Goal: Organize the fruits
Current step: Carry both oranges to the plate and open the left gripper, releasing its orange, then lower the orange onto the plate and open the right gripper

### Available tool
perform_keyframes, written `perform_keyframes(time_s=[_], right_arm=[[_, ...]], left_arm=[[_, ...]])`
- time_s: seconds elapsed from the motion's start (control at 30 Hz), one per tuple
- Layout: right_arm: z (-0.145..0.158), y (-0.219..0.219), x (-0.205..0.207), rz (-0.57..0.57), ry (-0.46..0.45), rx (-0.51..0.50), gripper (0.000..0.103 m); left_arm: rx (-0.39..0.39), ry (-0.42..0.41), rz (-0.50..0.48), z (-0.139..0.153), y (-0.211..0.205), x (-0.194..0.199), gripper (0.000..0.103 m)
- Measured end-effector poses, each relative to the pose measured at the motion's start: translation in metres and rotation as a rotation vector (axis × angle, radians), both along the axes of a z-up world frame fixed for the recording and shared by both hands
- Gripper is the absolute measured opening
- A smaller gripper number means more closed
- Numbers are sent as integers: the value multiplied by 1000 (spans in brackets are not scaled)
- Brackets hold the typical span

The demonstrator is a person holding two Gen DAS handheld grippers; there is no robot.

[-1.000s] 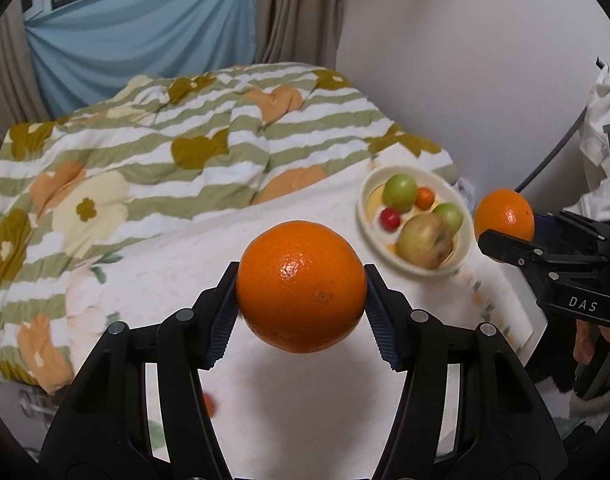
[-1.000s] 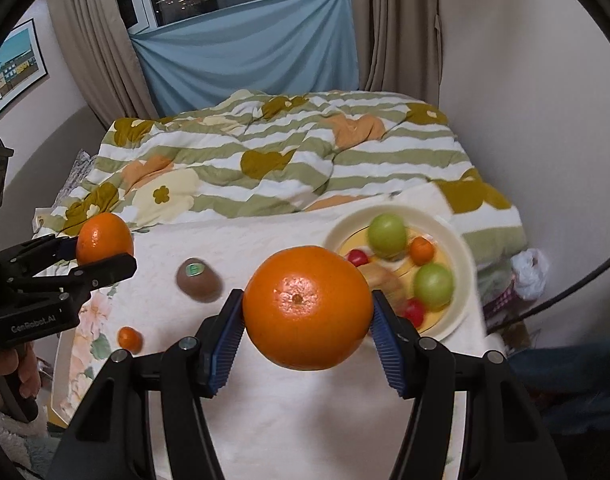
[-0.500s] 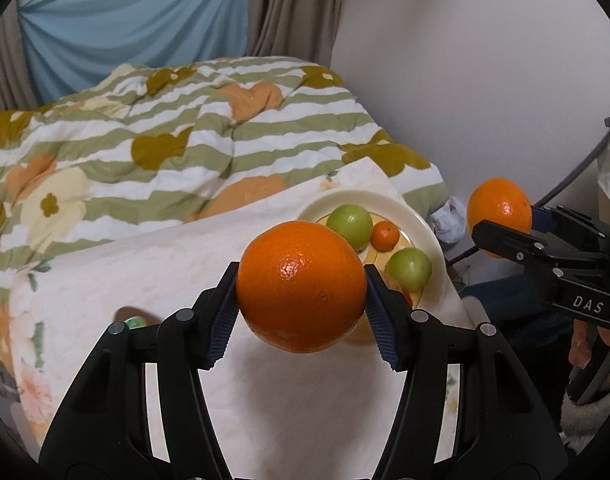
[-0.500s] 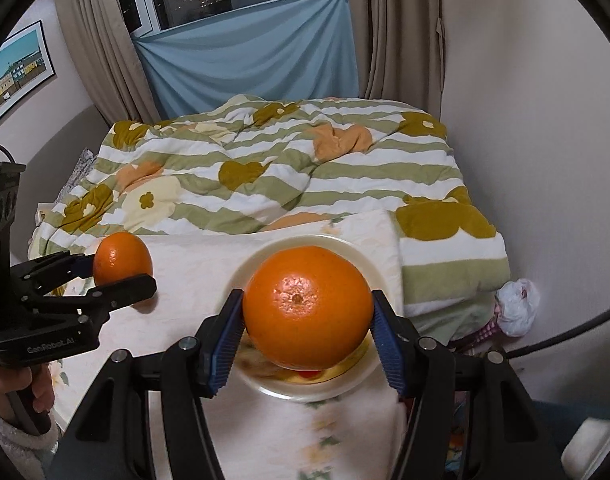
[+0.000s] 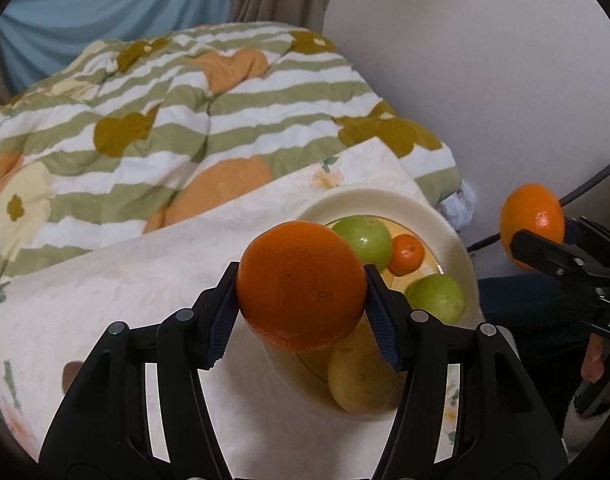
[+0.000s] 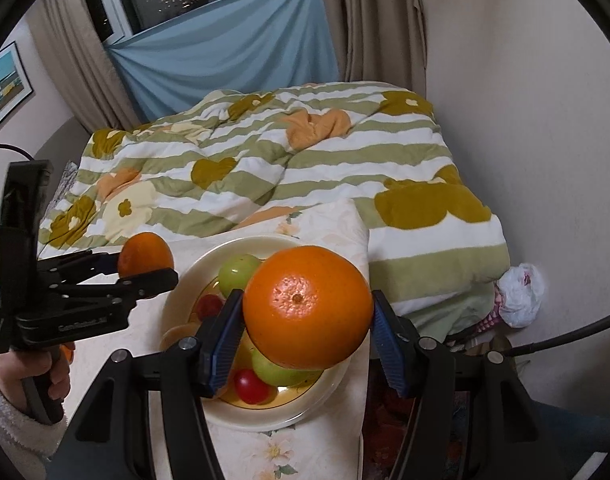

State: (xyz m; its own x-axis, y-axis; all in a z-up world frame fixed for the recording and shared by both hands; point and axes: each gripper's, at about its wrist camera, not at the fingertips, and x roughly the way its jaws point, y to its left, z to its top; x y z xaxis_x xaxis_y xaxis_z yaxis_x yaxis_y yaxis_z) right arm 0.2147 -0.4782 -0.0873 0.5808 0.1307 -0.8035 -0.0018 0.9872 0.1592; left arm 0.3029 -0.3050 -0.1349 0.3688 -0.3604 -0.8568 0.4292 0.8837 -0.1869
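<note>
Oranges are in both grippers, one in each, and we describe them from left to right. In the left wrist view the left gripper (image 5: pixel 301 308) has its jaws closed on a big orange (image 5: pixel 301 286), which sits between the blue pads (image 5: pixel 221 320) and is off the cloth. Behind the jaws and a little to their right we see the cream plate (image 5: pixel 385 202) on the white flowered cloth (image 5: pixel 105 280). On this plate lie a green apple (image 5: pixel 363 238) just past the held orange, a small mandarin (image 5: pixel 407 254) to the right of it, a second green apple (image 5: pixel 437 298) beside the right jaw, and a yellow pear (image 5: pixel 359 380) under the jaws. Far to the right of the jaws, the right gripper (image 5: pixel 545 240) grips the other orange (image 5: pixel 531 216). In the right wrist view the right gripper (image 6: pixel 307 320) is clamped on its orange (image 6: pixel 307 306), directly over the plate (image 6: pixel 185 280). Below the jaws a red cherry tomato (image 6: pixel 251 386) lies on the plate, and another one (image 6: pixel 209 306) lies to the left of the jaws. Beyond the jaws the striped green blanket (image 6: pixel 345 168) covers the bed.
</note>
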Motion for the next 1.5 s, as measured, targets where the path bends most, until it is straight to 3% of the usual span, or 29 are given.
perform_keyframes(time_s=[0.47, 0.53, 0.57, 0.67, 0.9, 1.17, 1.5], right_arm=[[-11, -3, 4, -52, 14, 1, 57], [-9, -3, 1, -53, 10, 2, 57], [-8, -3, 0, -53, 9, 0, 57], [-6, -3, -2, -53, 6, -1, 57], [1, -6, -3, -40, -8, -3, 57], [-5, -8, 6, 9, 4, -7, 57], [-38, 2, 24, 102, 10, 5, 57]], left_arm=[[77, 20, -62, -25, -16, 16, 68], [67, 2, -59, -19, -15, 13, 97], [64, -15, -52, -15, -14, 12, 102], [58, -66, -42, 1, -11, 7, 103], [81, -92, -11, 24, 1, -9, 103], [71, -65, 90, 38, 21, -39, 103], [83, -33, 171, 34, 42, -68, 103]])
